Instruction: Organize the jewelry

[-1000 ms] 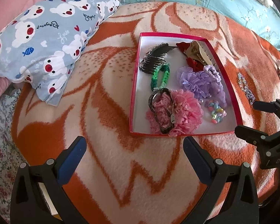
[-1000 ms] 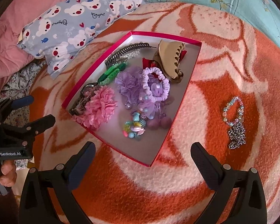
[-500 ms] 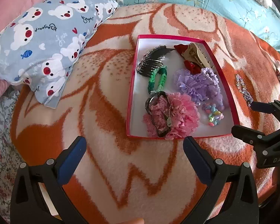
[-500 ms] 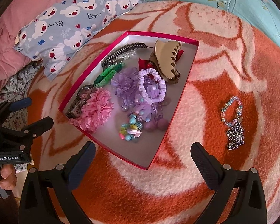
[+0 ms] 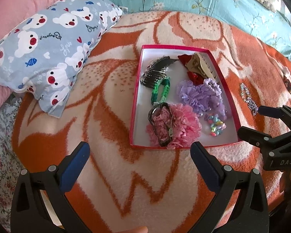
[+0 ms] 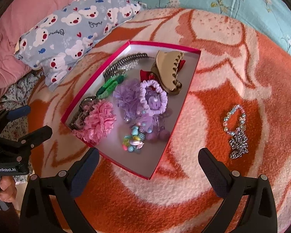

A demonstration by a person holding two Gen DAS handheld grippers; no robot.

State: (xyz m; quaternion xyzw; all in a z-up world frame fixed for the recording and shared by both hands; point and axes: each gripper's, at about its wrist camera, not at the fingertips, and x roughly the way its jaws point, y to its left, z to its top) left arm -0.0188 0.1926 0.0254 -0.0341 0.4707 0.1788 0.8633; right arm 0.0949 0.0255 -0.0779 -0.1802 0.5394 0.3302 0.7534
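A shallow red-rimmed box [image 5: 134, 104] [image 6: 190, 89] lies on an orange and cream blanket, holding hair clips, purple and pink scrunchies and a pastel bead bracelet [image 6: 132, 140]. Outside the box, to its right, a beaded bracelet [image 6: 233, 118] [image 5: 244, 91] and a silver chain [image 6: 239, 144] lie on the blanket. My left gripper [image 5: 139, 155] hovers open just short of the box's near edge, nothing between its fingers. My right gripper [image 6: 148, 160] is open too, over the box's near right corner, with the chain beyond its right finger.
A blue pillow with bear prints [image 5: 48, 44] [image 6: 77, 33] lies left of the box, pink bedding behind it. A teal floral quilt [image 5: 213, 2] borders the far side. The blanket drops off at the left, onto floral fabric [image 5: 0, 155].
Both views have drifted slightly: the box sits a little lower and further left in each frame. Both grippers have stayed open and empty.
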